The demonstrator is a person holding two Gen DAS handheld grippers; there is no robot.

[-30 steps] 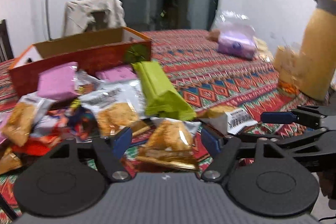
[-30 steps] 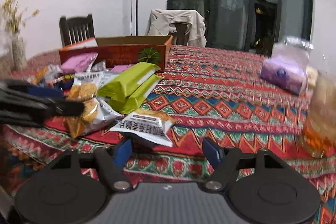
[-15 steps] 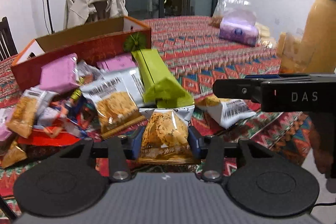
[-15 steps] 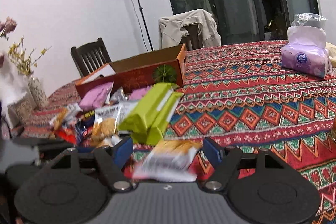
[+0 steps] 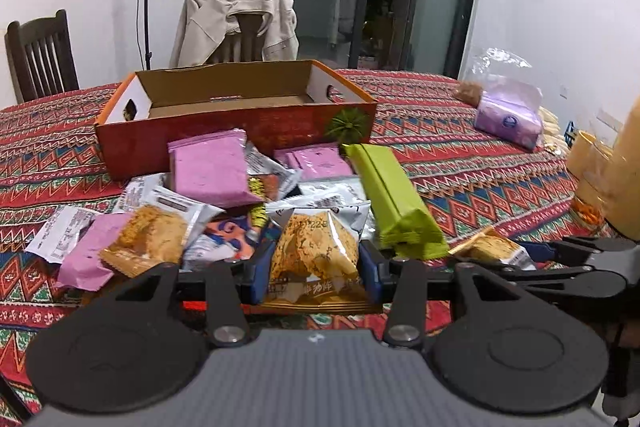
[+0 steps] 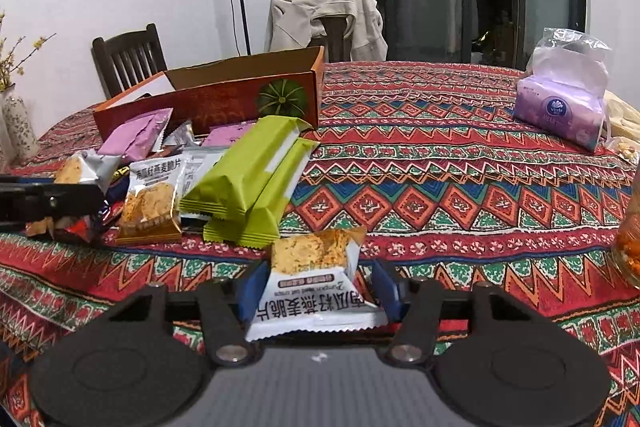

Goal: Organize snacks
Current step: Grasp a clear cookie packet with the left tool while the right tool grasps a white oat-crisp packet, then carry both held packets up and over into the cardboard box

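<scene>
My left gripper [image 5: 314, 267] is shut on a clear cracker packet [image 5: 316, 251], held at the near edge of a snack heap. Behind the heap stands an open orange cardboard box [image 5: 240, 131]. Pink packets [image 5: 208, 167] and two green bars [image 5: 392, 195] lie in the heap. My right gripper [image 6: 318, 287] has its jaws closing around a white cracker packet [image 6: 312, 295]. A small gap shows at the right pad. This packet [image 5: 492, 251] and the right gripper's fingers [image 5: 580, 251] also show in the left wrist view.
A patterned red cloth [image 6: 440, 155] covers the table. A lilac tissue pack [image 6: 560, 107] sits at the far right. A tall yellow jar [image 5: 624, 179] stands at the right edge. Two chairs [image 6: 128, 59] stand behind the table, and a vase [image 6: 16, 123] at the left.
The left gripper closed on the clear cracker packet and rose a little with it. The right gripper moved forward around the white packet, and its jaws have narrowed.
</scene>
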